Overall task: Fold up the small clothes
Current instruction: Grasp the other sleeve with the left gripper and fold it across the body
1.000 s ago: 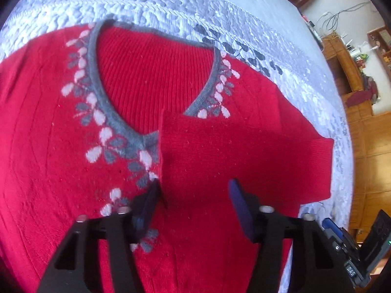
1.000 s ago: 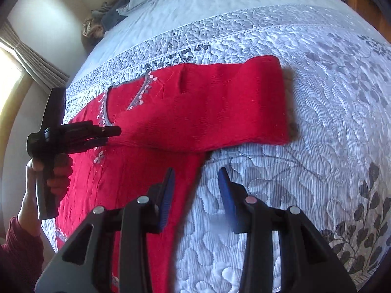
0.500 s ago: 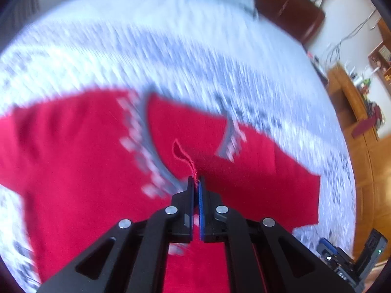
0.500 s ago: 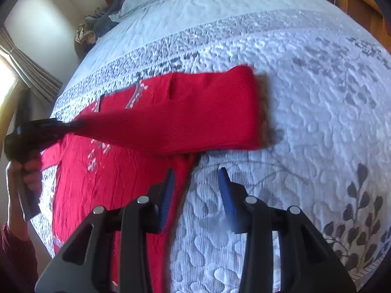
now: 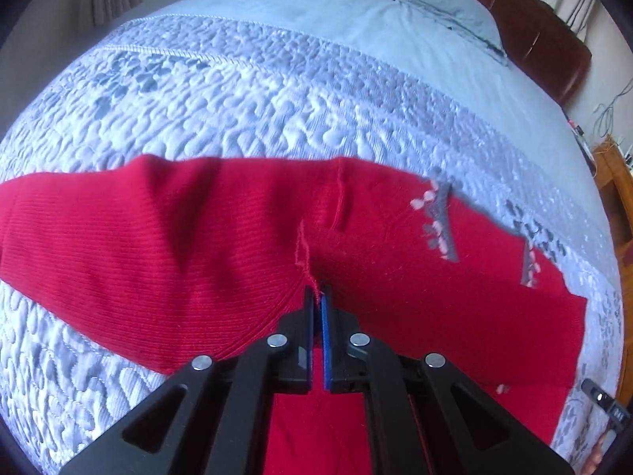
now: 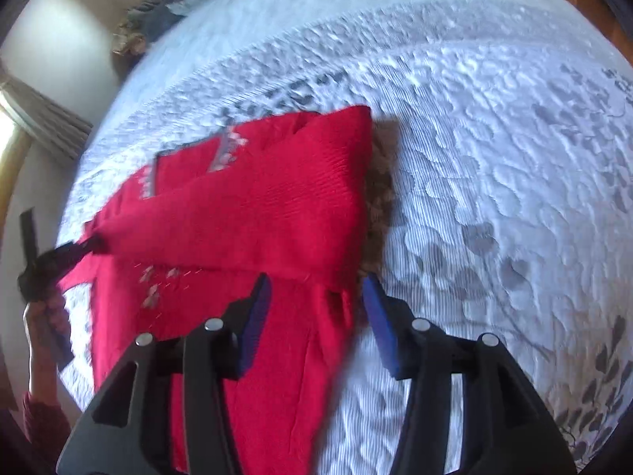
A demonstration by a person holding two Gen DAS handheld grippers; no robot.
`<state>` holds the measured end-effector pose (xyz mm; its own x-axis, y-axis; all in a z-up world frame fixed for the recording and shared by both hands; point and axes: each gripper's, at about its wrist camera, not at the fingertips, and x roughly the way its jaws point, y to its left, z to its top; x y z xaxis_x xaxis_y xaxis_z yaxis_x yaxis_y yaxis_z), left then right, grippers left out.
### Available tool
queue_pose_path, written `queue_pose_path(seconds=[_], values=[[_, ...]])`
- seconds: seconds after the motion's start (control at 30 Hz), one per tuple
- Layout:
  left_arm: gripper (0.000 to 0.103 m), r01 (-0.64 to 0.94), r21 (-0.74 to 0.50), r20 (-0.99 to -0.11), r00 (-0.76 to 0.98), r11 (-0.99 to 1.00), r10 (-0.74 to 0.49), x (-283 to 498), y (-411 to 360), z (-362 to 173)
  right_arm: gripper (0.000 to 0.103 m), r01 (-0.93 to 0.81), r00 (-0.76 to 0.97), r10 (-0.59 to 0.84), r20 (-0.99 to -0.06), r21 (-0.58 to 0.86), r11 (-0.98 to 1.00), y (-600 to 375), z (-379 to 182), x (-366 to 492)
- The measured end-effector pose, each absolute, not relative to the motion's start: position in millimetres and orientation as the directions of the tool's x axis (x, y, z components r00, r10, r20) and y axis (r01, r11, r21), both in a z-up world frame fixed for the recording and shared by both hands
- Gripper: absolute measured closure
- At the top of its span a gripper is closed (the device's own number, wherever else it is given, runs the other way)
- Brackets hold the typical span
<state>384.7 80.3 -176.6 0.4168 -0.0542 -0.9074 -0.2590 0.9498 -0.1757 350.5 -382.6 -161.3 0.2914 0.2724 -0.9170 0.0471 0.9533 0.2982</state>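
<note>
A red knit sweater (image 5: 395,261) with a grey V-neck and white flower trim lies on the bed. My left gripper (image 5: 317,297) is shut on the edge of its folded sleeve (image 5: 158,245) and holds it lifted across the body. In the right wrist view the sleeve (image 6: 277,213) stretches from the left gripper (image 6: 85,245) at far left to the sweater's right side. My right gripper (image 6: 316,289) is open and empty, its jaws straddling the sweater's side edge just below the sleeve.
The bed is covered by a pale blue quilted spread (image 5: 277,99) with grey leaf patterns (image 6: 514,158). A pillow (image 5: 415,8) and brown headboard (image 5: 546,39) lie at the far end. Wooden furniture (image 5: 617,182) stands at the right.
My left gripper shut on the sleeve edge and pulled it up and leftward across the sweater. My right gripper moved forward over the sweater's side edge, still open.
</note>
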Motion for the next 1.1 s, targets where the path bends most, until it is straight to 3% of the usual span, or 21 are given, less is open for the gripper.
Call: queue_pose_path(seconds=[0.27,0.33,0.4,0.5,0.73,0.87,1.03,1.07,1.1], values=[[0.092,-0.21,-0.128,-0.916,0.399,0.969,-0.034,383,75,-197,0.059,0.043,0.209,0.112,-0.971,0.123,0.991,-373,-194,366],[0.08,-0.217,-0.131,-0.92,0.389,0.967,-0.037,378,81,-188,0.059,0.044,0.22,0.09,-0.971,0.102,0.994,-369,-184,362],[0.055,-0.232,-0.159,-0.906,0.421,0.96,-0.049,367,99,-170,0.059,0.034,0.273,0.095,-0.957,0.108,0.994,-366,-166,355],[0.042,-0.273,-0.172,-0.889,0.457,0.947,-0.03,349,141,-147,0.055,-0.018,0.346,0.104,-0.933,0.105,0.994,-354,-137,339],[0.043,-0.602,-0.073,-0.915,0.357,0.795,0.187,284,336,-139,0.055,-0.14,0.352,0.13,-0.927,0.086,0.986,-316,-117,303],[0.046,-0.772,-0.137,-0.922,0.329,0.62,0.205,250,441,-146,0.054,-0.163,0.354,0.151,-0.923,0.098,0.982,-296,-113,291],[0.051,-0.805,-0.32,-0.897,0.427,0.5,0.114,237,502,-158,0.052,-0.186,0.356,0.116,-0.927,0.052,0.981,-277,-111,280],[0.053,-0.8,-0.328,-0.89,0.44,0.502,0.12,240,505,-157,0.052,-0.19,0.361,0.104,-0.927,0.036,0.981,-274,-111,279],[0.063,-0.797,-0.321,-0.887,0.442,0.512,0.131,244,506,-156,0.052,-0.191,0.364,0.093,-0.927,0.024,0.981,-271,-110,278]])
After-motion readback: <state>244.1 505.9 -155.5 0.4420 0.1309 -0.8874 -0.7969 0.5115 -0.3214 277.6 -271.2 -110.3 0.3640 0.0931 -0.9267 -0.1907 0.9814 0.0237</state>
